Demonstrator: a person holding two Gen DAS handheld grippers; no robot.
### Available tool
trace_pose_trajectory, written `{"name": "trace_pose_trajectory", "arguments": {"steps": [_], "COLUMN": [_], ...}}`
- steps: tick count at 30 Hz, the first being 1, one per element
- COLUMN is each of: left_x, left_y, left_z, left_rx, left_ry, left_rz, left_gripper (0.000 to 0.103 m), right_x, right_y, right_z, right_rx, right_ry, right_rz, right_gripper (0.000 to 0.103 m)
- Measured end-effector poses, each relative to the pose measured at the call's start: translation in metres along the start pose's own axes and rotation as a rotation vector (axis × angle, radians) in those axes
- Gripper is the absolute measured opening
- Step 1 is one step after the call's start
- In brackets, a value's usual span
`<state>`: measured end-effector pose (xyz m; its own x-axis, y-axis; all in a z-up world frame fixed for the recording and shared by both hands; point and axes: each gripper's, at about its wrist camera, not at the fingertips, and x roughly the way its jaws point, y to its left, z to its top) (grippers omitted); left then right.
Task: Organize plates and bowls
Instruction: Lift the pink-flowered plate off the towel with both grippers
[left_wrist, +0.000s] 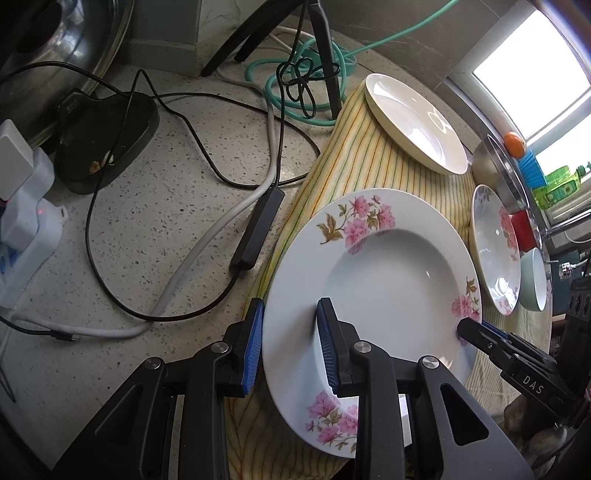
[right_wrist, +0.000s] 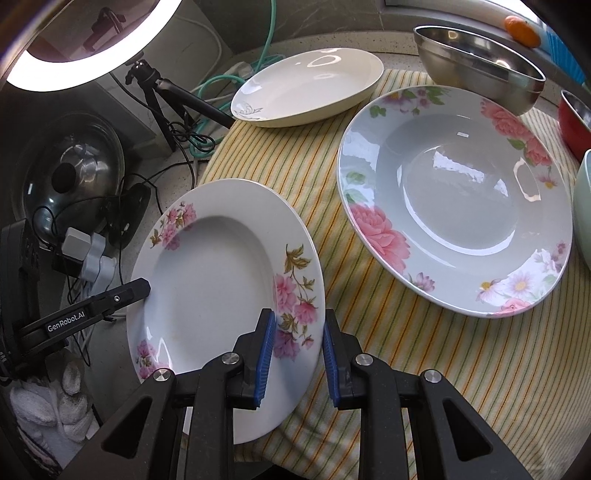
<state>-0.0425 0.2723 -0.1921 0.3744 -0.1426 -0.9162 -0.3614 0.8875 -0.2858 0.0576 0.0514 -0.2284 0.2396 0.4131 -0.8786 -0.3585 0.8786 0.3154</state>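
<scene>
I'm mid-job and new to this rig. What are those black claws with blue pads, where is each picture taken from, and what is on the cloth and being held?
They are handheld two-finger grippers, no robot arm; each carries a camera looking along its fingers. The left gripper and right gripper each straddle opposite rims of the same white floral plate, which looks tilted. Whether they pinch it firmly, I cannot tell. On the striped cloth lie a larger grey floral plate and a plain cream plate. A steel bowl stands behind them.

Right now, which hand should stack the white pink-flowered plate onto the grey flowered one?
Right. Left gripper and right gripper both straddle the white pink-flowered plate, but the right is nearest the grey flowered plate.
</scene>
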Motion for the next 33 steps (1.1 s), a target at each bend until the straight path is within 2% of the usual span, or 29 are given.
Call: {"name": "trace_pose_trajectory", "arguments": {"steps": [33], "left_x": [0.004], "left_y": [-0.037], "left_z": [-0.026], "left_rx": [0.06], "left_ry": [0.031], "left_rz": [0.007], "left_gripper": [0.027], "right_x": [-0.021], "right_y": [-0.036], "right_z": [-0.022], "right_rx": [0.04], "right_ry": [0.011], "right_rz": [-0.009], "right_gripper": [0.023]}}
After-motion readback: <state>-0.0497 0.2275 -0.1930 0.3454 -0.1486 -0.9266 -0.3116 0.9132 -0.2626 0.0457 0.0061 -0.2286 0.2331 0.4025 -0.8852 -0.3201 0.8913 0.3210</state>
